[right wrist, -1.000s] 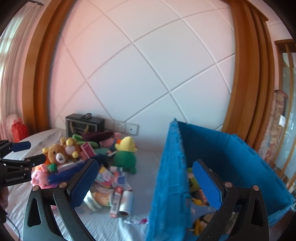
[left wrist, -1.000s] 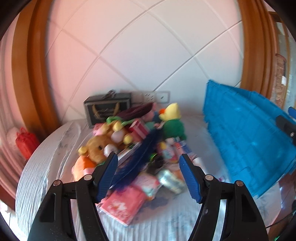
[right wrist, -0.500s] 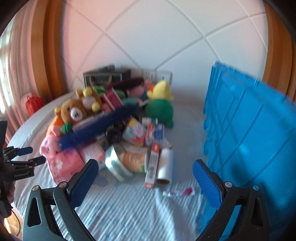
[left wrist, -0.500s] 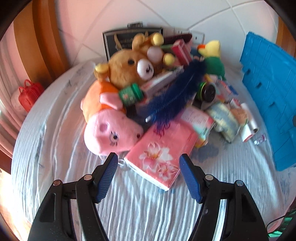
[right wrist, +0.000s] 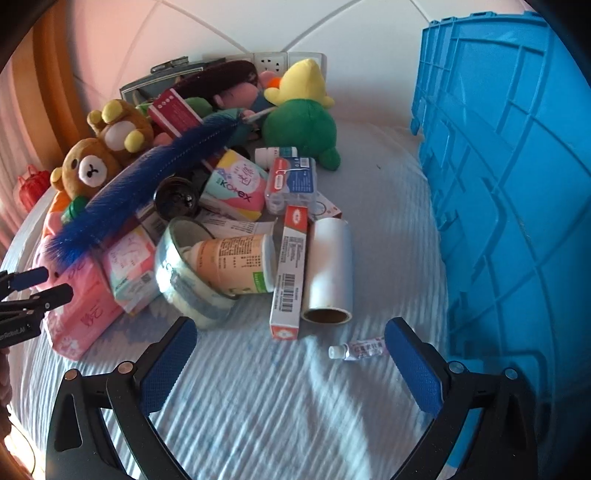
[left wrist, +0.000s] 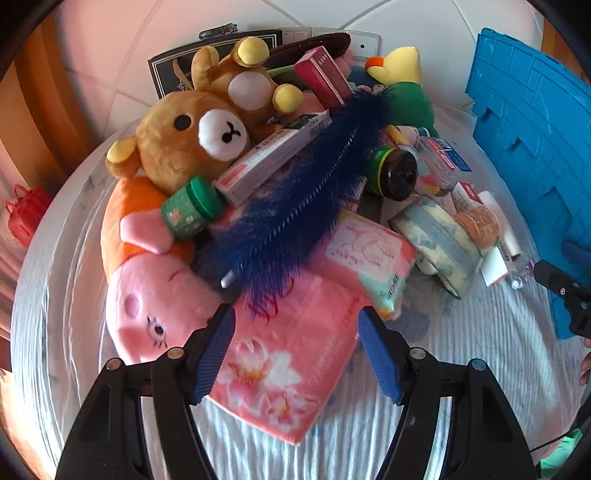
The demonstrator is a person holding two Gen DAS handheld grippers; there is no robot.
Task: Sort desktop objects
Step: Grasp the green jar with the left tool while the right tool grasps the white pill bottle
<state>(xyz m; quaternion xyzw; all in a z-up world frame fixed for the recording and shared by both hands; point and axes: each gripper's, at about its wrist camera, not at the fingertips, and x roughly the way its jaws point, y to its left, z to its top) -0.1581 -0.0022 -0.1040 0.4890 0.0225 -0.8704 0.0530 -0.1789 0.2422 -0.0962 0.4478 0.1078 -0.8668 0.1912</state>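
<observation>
Your left gripper [left wrist: 295,347] gapes wide over the pink tissue pack [left wrist: 284,354] at the pile's near edge, gripping nothing. Your right gripper [right wrist: 291,363] hangs open and empty, the small tube [right wrist: 364,349] just left of its right finger.

A white cloth [right wrist: 258,406] with fine ribbing is covering the round table [left wrist: 40,280]. Behind it, a white wall [right wrist: 332,29] crossed by curved grooves is carrying a row of sockets [right wrist: 275,63]. Wooden trim [left wrist: 40,110] is running up the left side, and a red bag [left wrist: 26,210] is sitting low beyond the table's left edge.
</observation>
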